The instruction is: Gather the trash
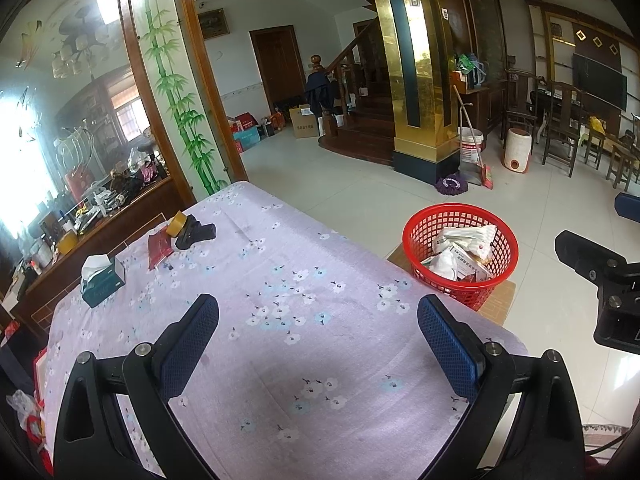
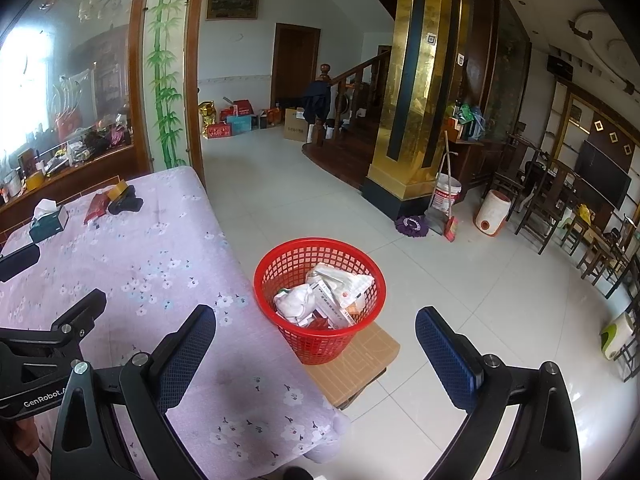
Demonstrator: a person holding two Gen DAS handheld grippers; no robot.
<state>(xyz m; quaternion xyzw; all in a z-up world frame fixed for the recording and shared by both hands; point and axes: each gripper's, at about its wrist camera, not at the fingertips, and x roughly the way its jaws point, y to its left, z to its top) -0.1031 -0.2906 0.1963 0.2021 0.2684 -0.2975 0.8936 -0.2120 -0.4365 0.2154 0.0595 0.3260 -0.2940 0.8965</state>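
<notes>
A red mesh basket (image 1: 460,254) (image 2: 320,300) stands on a cardboard box (image 2: 356,356) on the floor beside the table; crumpled white wrappers and packets (image 2: 324,292) lie inside it. My left gripper (image 1: 318,340) hovers open over the table with the floral lilac cloth (image 1: 280,280), nothing between its fingers. My right gripper (image 2: 316,344) is open above the table's corner, just short of the basket, and holds nothing. In the left wrist view the right gripper's body shows at the right edge. At the table's far end lie a red packet (image 1: 158,246), a tape roll (image 1: 178,224) and a black object (image 1: 198,234).
A tissue box (image 1: 102,280) (image 2: 48,220) sits at the table's far left. A wood-framed glass partition with a cluttered ledge runs along the left. Beyond the tiled floor (image 2: 460,280) stand a gold pillar, stairs, a bucket, a broom, a mop head and wooden chairs at the right.
</notes>
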